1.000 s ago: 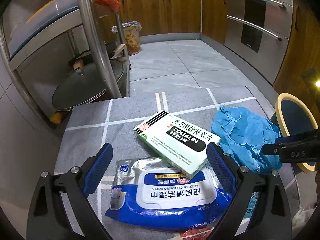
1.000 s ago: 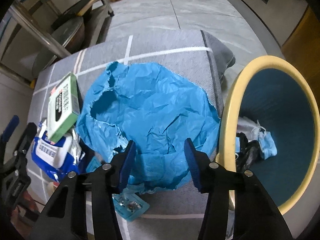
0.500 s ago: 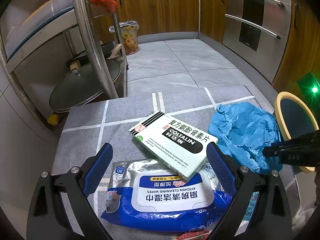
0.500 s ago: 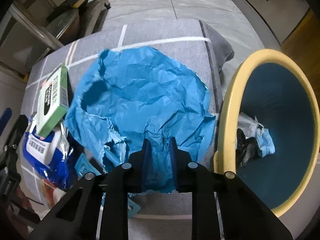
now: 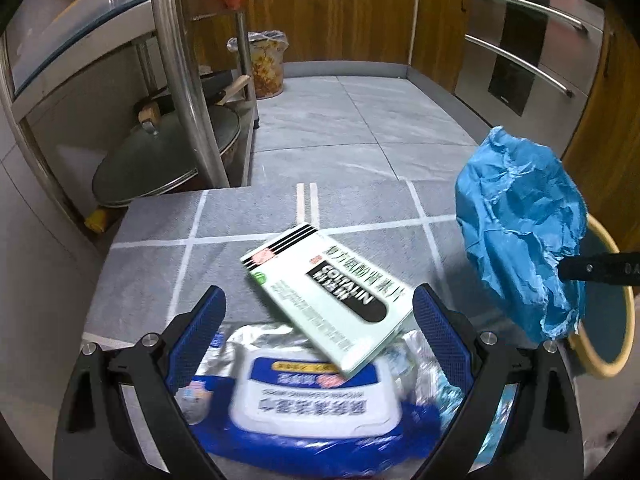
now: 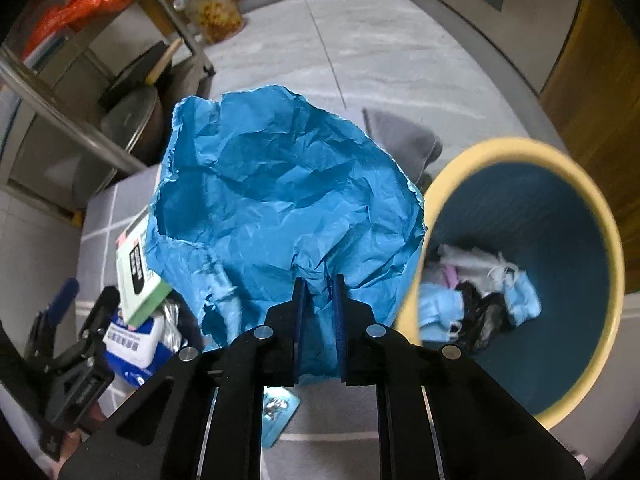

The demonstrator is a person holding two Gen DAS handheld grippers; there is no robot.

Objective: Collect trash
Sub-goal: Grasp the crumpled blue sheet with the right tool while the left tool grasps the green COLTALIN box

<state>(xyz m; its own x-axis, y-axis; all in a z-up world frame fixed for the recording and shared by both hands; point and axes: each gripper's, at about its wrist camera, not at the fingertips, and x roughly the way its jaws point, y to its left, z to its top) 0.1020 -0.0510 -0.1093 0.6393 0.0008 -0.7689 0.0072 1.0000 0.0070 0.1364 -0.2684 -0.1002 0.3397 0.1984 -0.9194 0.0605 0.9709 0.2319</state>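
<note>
Beside the yellow-rimmed bin (image 6: 516, 280), your right gripper (image 6: 318, 292) has just clamped the crumpled blue paper (image 6: 280, 208) and lifted it off the mat (image 5: 248, 216), ready for dropping.

A home kitchen, to judge by the wooden cabinets (image 5: 340, 12) along the far wall, the built-in steel oven (image 5: 520, 68) with bar handles, the grey tiled floor (image 5: 360, 120), and a metal rack (image 5: 176, 80) holding a lidded wok (image 5: 160, 160).
</note>
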